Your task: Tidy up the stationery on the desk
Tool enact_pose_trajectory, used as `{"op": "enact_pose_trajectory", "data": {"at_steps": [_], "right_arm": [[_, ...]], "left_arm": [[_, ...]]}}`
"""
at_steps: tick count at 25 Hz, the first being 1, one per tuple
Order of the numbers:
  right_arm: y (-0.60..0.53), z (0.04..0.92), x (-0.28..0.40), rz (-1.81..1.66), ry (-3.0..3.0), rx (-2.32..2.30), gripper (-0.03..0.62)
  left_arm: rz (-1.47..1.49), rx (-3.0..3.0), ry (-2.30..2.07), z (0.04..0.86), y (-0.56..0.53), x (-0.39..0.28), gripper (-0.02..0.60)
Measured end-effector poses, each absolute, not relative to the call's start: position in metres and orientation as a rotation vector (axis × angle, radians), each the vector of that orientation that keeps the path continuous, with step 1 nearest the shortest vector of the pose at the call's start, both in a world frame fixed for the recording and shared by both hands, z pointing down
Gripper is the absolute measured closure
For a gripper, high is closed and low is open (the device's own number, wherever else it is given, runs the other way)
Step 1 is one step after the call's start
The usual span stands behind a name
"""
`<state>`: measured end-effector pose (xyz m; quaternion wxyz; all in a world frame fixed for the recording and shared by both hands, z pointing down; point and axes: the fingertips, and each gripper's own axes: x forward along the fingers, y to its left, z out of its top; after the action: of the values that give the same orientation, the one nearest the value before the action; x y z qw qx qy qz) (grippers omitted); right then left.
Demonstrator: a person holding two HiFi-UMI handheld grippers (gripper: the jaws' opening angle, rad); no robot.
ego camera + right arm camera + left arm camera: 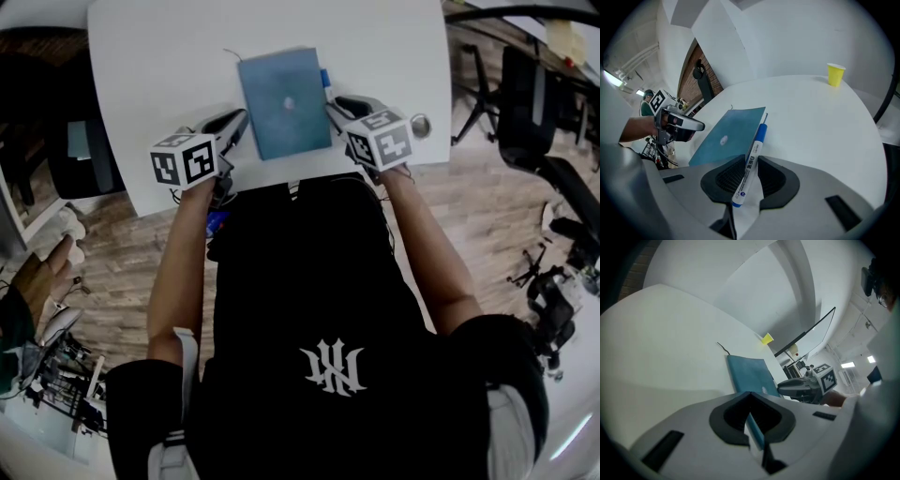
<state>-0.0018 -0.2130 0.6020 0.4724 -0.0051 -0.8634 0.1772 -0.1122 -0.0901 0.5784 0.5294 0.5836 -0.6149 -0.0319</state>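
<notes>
The left tool (240,122) is clenched on the near left edge of the blue notebook (283,101), which lies on the white bench (169,75) between both tools. The right tool (336,106) grasps a blue-and-white pen (759,136) — it points ahead, just beside the notebook's right edge.

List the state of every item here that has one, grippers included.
notebook: closed, flat on the desk.
marker: gripped, lying along the notebook's right edge.
yellow cup: upright on the desk, contents not visible.
left gripper: shut on the notebook's left edge.
right gripper: shut on the marker.
</notes>
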Motion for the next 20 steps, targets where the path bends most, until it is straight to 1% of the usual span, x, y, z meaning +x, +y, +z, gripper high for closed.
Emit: {"op": "enact_pose_trajectory", "data": {"at_steps": [14,20], "right_arm": [[-0.22,0.597,-0.003,0.452,-2.135,-0.014,0.502],[-0.235,0.574,-0.009,0.471,-2.19,-0.013,0.502]], "left_arm": [[-0.09,1.392,-1.491,0.575,-0.092,-0.113,0.578],[-0.113,1.416,-1.556,0.549,-0.1,-0.126,0.578]]}}
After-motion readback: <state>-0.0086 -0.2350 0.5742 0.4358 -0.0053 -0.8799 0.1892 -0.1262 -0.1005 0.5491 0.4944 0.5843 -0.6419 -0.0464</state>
